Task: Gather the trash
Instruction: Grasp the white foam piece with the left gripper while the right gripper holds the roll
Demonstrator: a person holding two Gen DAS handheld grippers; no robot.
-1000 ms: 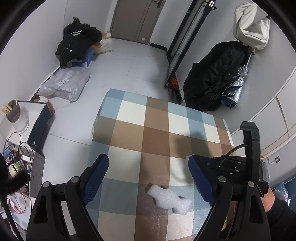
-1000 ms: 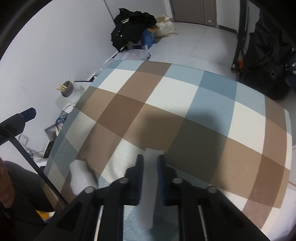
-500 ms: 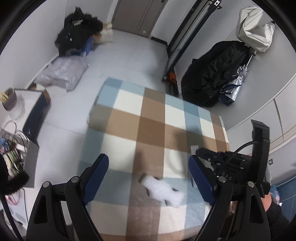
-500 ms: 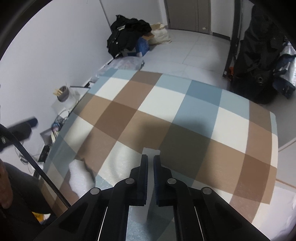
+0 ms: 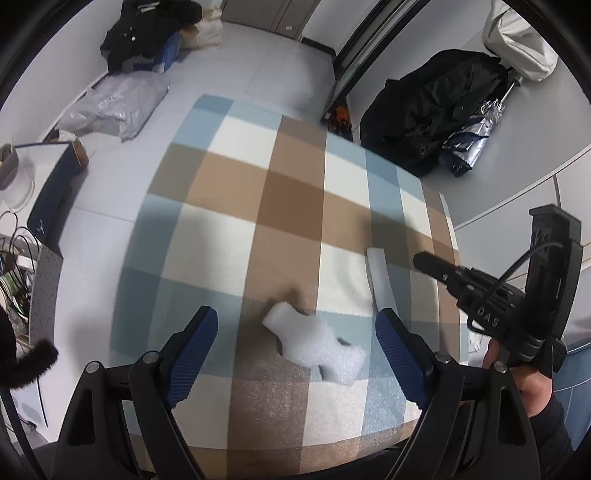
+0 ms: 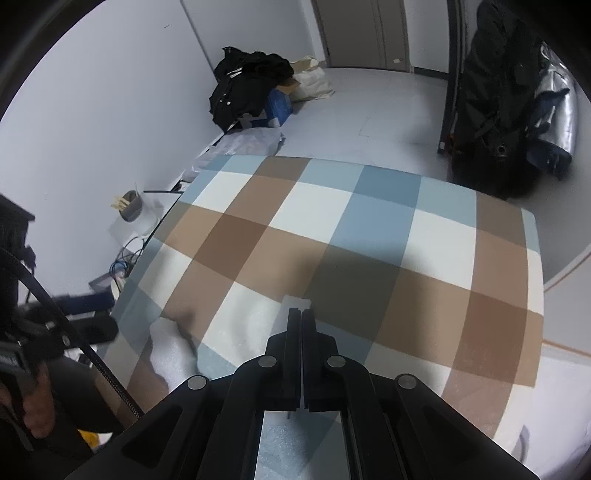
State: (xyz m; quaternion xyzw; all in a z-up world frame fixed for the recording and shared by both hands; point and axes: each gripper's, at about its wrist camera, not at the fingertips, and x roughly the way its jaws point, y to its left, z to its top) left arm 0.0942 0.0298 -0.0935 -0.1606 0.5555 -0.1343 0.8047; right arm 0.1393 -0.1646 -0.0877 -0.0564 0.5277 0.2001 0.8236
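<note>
A white foam chunk (image 5: 317, 345) lies on the checked blue, brown and white cloth (image 5: 280, 206). My left gripper (image 5: 295, 332) is open and hovers above it, a blue pad on either side. A thin white foam strip (image 5: 380, 280) lies to its right. My right gripper (image 6: 301, 314) is shut on that foam strip (image 6: 297, 303), whose end shows past the fingertips. The right gripper also shows in the left wrist view (image 5: 421, 260). The foam chunk shows at lower left in the right wrist view (image 6: 171, 347).
A black clothes pile (image 5: 144, 29) and a grey plastic bag (image 5: 114, 107) lie on the floor beyond the cloth. A black bag and folded umbrella (image 5: 436, 110) lean at the right wall. A white side table with a cup and cables (image 5: 18, 184) stands at left.
My right gripper has closed fully on the foam strip. Both grippers have risen, so the cloth looks smaller. The left gripper stays open over the foam chunk.
</note>
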